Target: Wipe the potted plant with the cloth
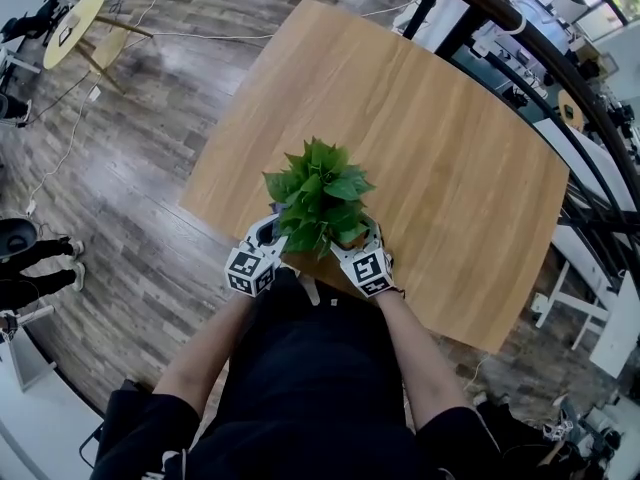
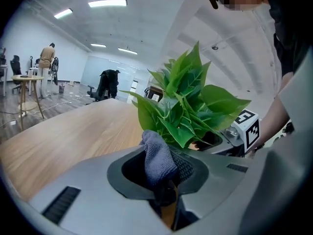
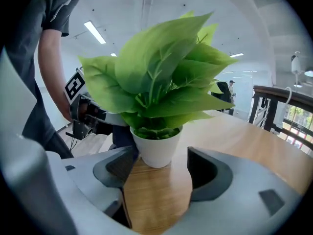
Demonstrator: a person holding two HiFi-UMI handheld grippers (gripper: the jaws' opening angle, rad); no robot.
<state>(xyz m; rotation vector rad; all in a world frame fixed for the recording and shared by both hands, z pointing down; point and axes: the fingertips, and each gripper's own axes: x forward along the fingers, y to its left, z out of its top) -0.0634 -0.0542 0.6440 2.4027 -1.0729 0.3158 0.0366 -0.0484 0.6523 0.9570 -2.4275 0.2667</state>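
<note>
A leafy green plant (image 1: 318, 196) in a small white pot (image 3: 156, 148) stands near the front edge of the wooden table (image 1: 450, 168). My left gripper (image 1: 264, 240) is at the plant's left, shut on a grey cloth (image 2: 159, 155). The bunched cloth sticks up between the jaws, just short of the lower leaves (image 2: 188, 109). My right gripper (image 3: 164, 161) is open at the plant's right, with the pot standing between its jaw tips. In the head view the foliage hides the pot and both sets of jaw tips.
The tabletop stretches away beyond the plant. A round yellow side table (image 1: 75, 26) stands on the wood floor at far left. A dark railing (image 1: 560, 78) and desks run along the right. A person (image 2: 47, 58) stands far off.
</note>
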